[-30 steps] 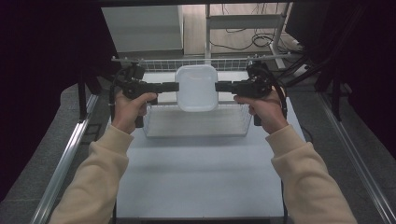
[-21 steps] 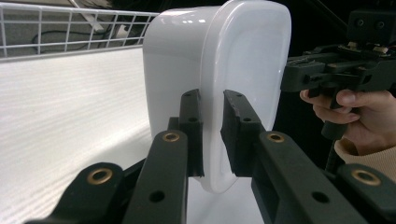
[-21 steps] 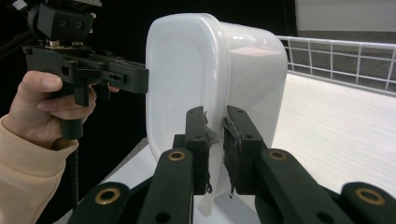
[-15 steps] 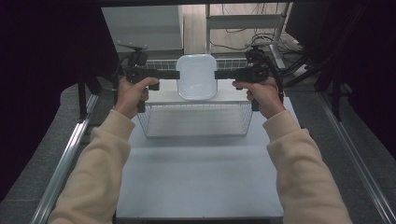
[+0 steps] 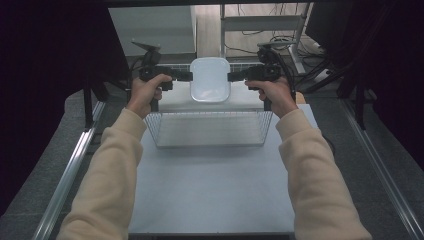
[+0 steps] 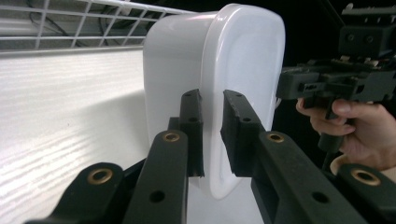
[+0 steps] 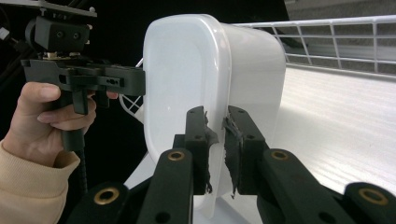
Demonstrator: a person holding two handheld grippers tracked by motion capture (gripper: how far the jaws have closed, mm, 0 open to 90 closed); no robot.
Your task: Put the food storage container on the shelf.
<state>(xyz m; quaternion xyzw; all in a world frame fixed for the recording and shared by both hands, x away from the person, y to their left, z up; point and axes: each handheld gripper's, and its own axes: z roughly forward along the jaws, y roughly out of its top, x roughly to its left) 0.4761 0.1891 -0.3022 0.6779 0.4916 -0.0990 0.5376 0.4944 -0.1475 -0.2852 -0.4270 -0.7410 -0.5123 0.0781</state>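
Showing white translucent plastic container (image 5: 210, 80), rounded corners, lipped rim.

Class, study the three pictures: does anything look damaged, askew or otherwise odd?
Yes. In the right gripper view, the pads of the right hand-held gripper look torn and ragged where they pinch the rim of the white tub. The tub itself looks undamaged.

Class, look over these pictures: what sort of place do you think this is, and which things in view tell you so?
Probably a lab or recording workspace, not a home. A bare white table stands in a metal-railed frame with dark curtains either side, cables trail on the floor behind, and the left gripper and right gripper clamp a white plastic container above a wire basket.
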